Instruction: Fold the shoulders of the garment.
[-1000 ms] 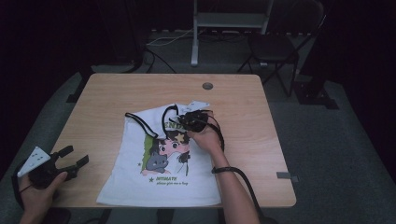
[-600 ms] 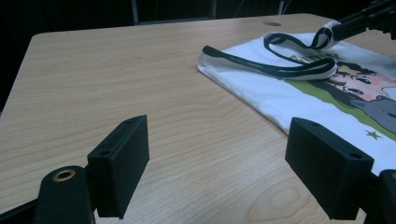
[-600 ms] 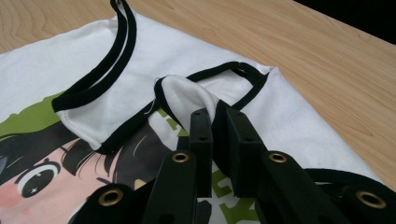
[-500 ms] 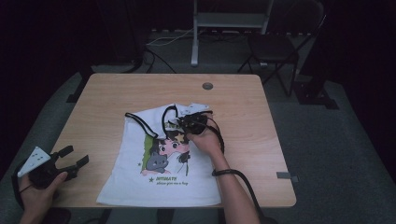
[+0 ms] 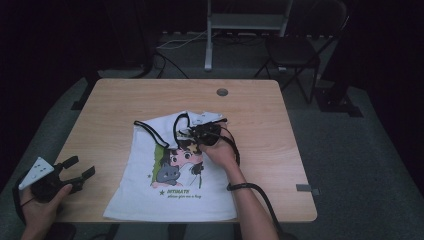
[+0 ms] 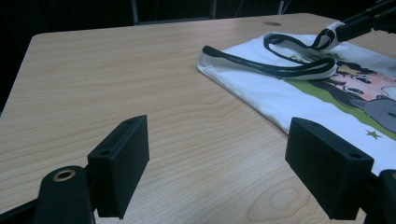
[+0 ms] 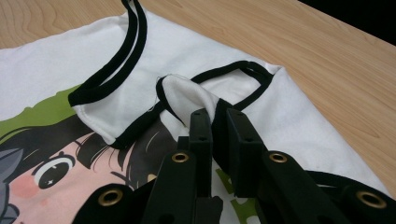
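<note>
1. High view, nearest edge first: at about 8 o'clock from the table's middle, the left gripper (image 5: 75,173) rests in the person's left hand (image 5: 42,205) over the near left corner of the table (image 5: 115,100), with a grey three-cornered plate (image 5: 36,171) on top.
2. Left gripper view shows its two black jaws standing wide apart with nothing between them – just bare wood below, and the shirt lying off toward 2 o'clock, well clear of the pads.
3. At the table's middle and running toward 6 o'clock lies the white tank top (image 5: 172,195), flat on the wood, with a cartoon print (image 5: 177,162) and black-trimmed edges; its hem reaches the near table edge.
4. Just past the print, at the garment's upper end, the right gripper (image 5: 192,132) is held by the right hand (image 5: 220,152), whose forearm comes in from 6 o'clock with a cable trailing.
5. Right gripper view: the jaws are closed together on a black-trimmed shoulder strap (image 7: 187,95) – a small fold of white fabric is pinched between the pads and lifted off the rest of the shirt.
6. Farther off, at 12 o'clock, a small round grommet (image 5: 222,92) sits in the tabletop; beyond the far edge stands a dark chair (image 5: 295,50).
</note>
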